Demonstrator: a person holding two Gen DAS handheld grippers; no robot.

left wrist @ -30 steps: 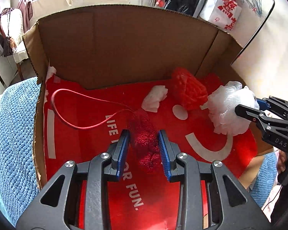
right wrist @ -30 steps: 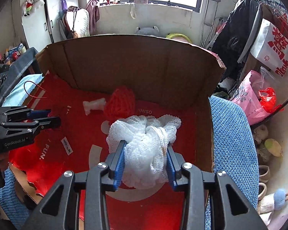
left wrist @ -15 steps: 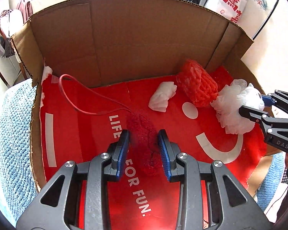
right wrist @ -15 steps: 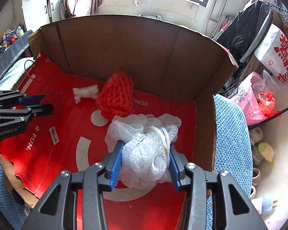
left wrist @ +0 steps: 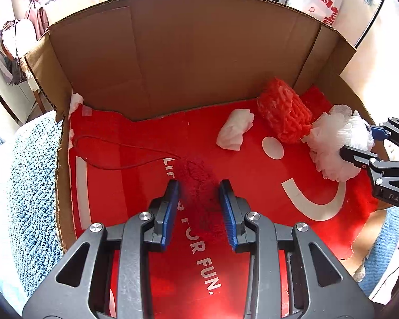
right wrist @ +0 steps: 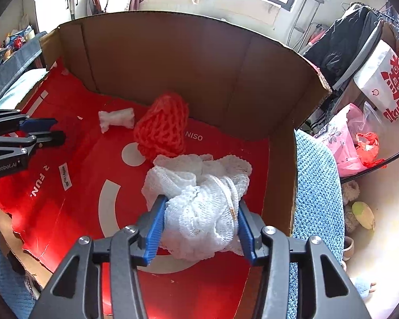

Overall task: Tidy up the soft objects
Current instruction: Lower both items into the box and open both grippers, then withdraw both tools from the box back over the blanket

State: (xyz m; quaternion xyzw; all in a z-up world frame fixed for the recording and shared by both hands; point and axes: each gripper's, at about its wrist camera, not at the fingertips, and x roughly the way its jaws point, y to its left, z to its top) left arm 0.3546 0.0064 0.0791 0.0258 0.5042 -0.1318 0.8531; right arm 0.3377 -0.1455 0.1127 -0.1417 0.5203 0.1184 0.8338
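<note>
My left gripper [left wrist: 199, 186] is shut on a dark red fuzzy pouf [left wrist: 196, 180] with a thin red cord [left wrist: 114, 154] trailing left, held over the red box floor. My right gripper [right wrist: 199, 207] is shut on a white mesh bath sponge [right wrist: 199, 194], which also shows at the right in the left wrist view [left wrist: 335, 143]. A red-orange knitted net ball [left wrist: 284, 111] [right wrist: 162, 130] and a small white foam piece [left wrist: 235, 131] [right wrist: 117, 118] lie near the box's back wall. The left gripper shows at the left in the right wrist view [right wrist: 53, 135].
An open cardboard box [left wrist: 173, 53] with a red printed floor [right wrist: 79, 159] holds everything; its tall back and side walls enclose the far side. It rests on a blue knitted cover [right wrist: 316, 186]. Bags and clothes [right wrist: 359, 138] stand to the right outside.
Both grippers have lifted and pulled back a little with their objects still held. The cord has stretched flatter to the left. The knitted ball and foam piece have not moved.
</note>
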